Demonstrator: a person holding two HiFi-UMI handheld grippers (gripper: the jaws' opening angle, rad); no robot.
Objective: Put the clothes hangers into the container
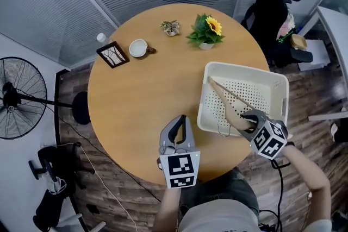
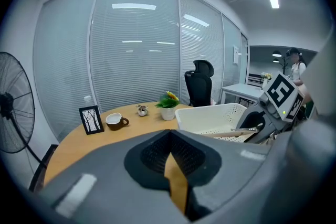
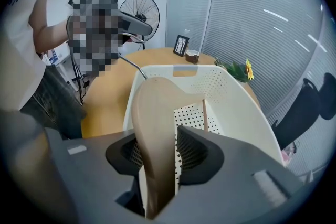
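the step in hand looks like the placing itself: the right gripper [image 1: 247, 117] is clamped on 1 wooden hanger [image 1: 231, 96], its 2 jaws pressing the tan arm from either side, as the right gripper view shows plainly [image 3: 157, 149]. the hanger [image 3: 152, 128] runs forward from those jaws and slants down into the white perforated container [image 1: 261, 92], which lies directly ahead of and beneath this gripper; the far tip appears to reach the opposite corner, though whether it touches the bottom cannot be told. the metal hook seems to hang just to the left of the jaws, inside the near wall. the left gripper [image 1: 179, 119] hovers over the round table [image 1: 147, 95], just to the left of the container and apart from it, with its jaws drawn together on nothing [image 2: 170, 157]; the container [image 2: 210, 113] sits off to its right. no 2nd hanger shows in any view. the next move probably calls for lowering the right gripper a little so the hanger lies flat on the perforated floor, then parting the jaws and lifting straight up so the hook does not snag the rim.
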